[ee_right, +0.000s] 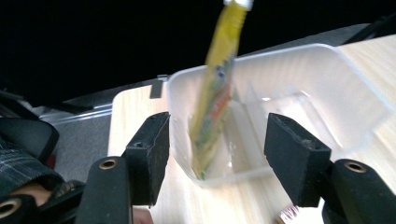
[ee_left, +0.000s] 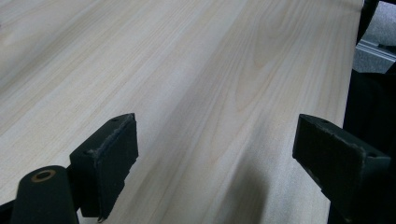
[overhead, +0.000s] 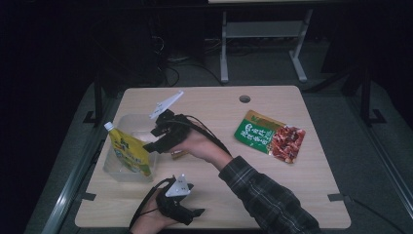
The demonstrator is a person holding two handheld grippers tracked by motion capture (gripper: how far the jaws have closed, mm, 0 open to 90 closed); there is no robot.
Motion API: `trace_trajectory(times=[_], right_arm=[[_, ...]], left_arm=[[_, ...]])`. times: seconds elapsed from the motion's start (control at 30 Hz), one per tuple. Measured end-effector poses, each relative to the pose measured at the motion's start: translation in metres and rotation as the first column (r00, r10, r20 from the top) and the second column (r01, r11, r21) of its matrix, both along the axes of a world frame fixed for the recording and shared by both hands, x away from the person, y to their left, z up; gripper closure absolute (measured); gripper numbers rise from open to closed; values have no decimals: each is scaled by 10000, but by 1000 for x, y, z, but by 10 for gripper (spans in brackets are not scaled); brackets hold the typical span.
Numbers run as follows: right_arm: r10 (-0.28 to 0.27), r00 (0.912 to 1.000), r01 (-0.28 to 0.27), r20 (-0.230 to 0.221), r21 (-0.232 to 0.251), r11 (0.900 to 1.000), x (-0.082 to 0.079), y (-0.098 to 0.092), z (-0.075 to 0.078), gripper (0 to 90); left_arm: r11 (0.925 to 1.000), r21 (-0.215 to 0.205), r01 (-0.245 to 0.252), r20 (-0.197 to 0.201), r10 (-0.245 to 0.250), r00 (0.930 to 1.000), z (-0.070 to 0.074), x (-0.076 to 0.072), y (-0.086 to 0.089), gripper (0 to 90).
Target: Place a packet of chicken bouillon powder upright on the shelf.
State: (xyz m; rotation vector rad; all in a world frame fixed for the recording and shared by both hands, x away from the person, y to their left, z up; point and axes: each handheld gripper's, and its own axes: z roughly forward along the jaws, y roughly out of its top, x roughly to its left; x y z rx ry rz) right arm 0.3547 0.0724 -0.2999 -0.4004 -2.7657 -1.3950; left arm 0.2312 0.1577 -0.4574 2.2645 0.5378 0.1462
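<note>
A yellow spouted pouch [overhead: 129,153] stands tilted in a clear plastic container [overhead: 122,119] at the table's left side. My right gripper [overhead: 152,139] is just to the right of the container, jaws pointing at it. In the right gripper view the jaws [ee_right: 217,135] stand open and apart from the pouch [ee_right: 217,93], which leans inside the container [ee_right: 289,51] beyond them. My left gripper [overhead: 194,217] rests near the table's front edge. Its jaws [ee_left: 215,135] are wide open over bare wood, with nothing between them.
A green and red snack packet [overhead: 269,135] lies flat to the right of centre. A small brownish item [overhead: 178,155] peeks out under the right hand. A round cable hole [overhead: 245,99] sits near the far edge. The surroundings are dark floor and desk legs.
</note>
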Motion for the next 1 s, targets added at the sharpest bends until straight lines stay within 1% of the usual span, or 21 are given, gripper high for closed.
trace_trajectory(times=[0.07, 0.1, 0.13, 0.17, 0.2, 0.23, 0.27, 0.3, 0.37, 0.43, 0.5, 0.53, 0.63, 0.67, 0.7, 0.73, 0.77, 0.87, 0.93, 0.97, 1.0], right_arm=[[-441, 9990, 441, 97, 0, 9990, 1, -17, -1, 391], [-441, 9990, 441, 97, 0, 9990, 1, -17, -1, 391], [-710, 9974, 709, 91, 29, 9975, 2, -28, -4, 386], [-710, 9974, 709, 91, 29, 9975, 2, -28, -4, 386], [-987, 9950, 986, 124, 74, 9951, 3, -40, -8, 381], [-1074, 9940, 1073, 198, 59, 9942, 4, -46, -10, 381], [-1074, 9940, 1073, 198, 59, 9942, 4, -46, -10, 381], [-1320, 9911, 1320, 187, 33, 9912, 3, -56, -15, 372], [-1408, 9898, 1409, 224, -28, 9900, 3, -60, -17, 367], [-1721, 9846, 1723, 296, -60, 9850, 2, -76, -24, 359], [-1797, 9834, 1800, 248, -95, 9836, 1, -80, -26, 358], [-2057, 9782, 2064, 297, -254, 9781, -1, -89, -31, 357], [-2130, 9766, 2139, 314, -295, 9764, -3, -99, -38, 356], [-2339, 9720, 2346, 233, -315, 9716, -4, -104, -42, 349], [-2475, 9687, 2479, 175, -372, 9681, -6, -111, -48, 338], [-2545, 9669, 2549, 166, -385, 9662, -7, -115, -50, 336], [-2614, 9648, 2625, 289, -441, 9639, -8, -118, -54, 333], [-2689, 9628, 2700, 271, -539, 9613, -11, -126, -62, 327], [-2754, 9611, 2761, 198, -609, 9592, -14, -135, -71, 321], [-2785, 9602, 2792, 190, -633, 9581, -16, -140, -75, 317], [-2822, 9591, 2830, 217, -715, 9564, -19, -145, -80, 313]], left_arm=[[10000, 14, -21, -4, 21, 10000, 1, 0, 0, 135], [9999, -101, -90, -36, 90, 10000, 0, 0, 0, 135], [9999, -45, -138, -39, 138, 9999, 0, 0, 0, 135], [9999, -45, -138, -39, 138, 9999, 0, 0, 0, 135], [9999, -50, -138, -29, 138, 9999, 0, 0, 0, 135], [9999, 124, -62, 112, 61, 9999, 1, 2, 2, 135], [9999, 124, -62, 112, 61, 9999, 1, 2, 2, 135], [9999, 123, -103, 117, 101, 9999, 1, 2, 2, 135], [9998, 95, -159, 48, 158, 9999, 2, 2, 2, 135], [9998, 111, -169, 97, 167, 9998, 2, 2, 3, 135], [9995, -16, -308, -5, 308, 9995, 2, 2, 4, 135], [9996, 7, -272, 59, 272, 9996, 2, 3, 5, 135], [9991, -9, -417, 32, 417, 9991, 2, 4, 7, 135], [9992, 41, -400, 39, 400, 9992, 3, 4, 8, 135], [9987, -87, -506, -13, 506, 9987, 2, 4, 8, 135], [9990, 44, -445, 40, 445, 9990, 3, 5, 9, 135], [9990, 44, -445, 40, 445, 9990, 3, 5, 9, 135], [9988, 52, -477, 163, 476, 9987, 3, 6, 11, 135], [9988, 105, -475, 142, 474, 9988, 4, 7, 12, 135], [9984, -42, -570, 138, 571, 9983, 4, 6, 12, 135], [9986, 31, -537, 158, 536, 9984, 4, 7, 13, 135]])
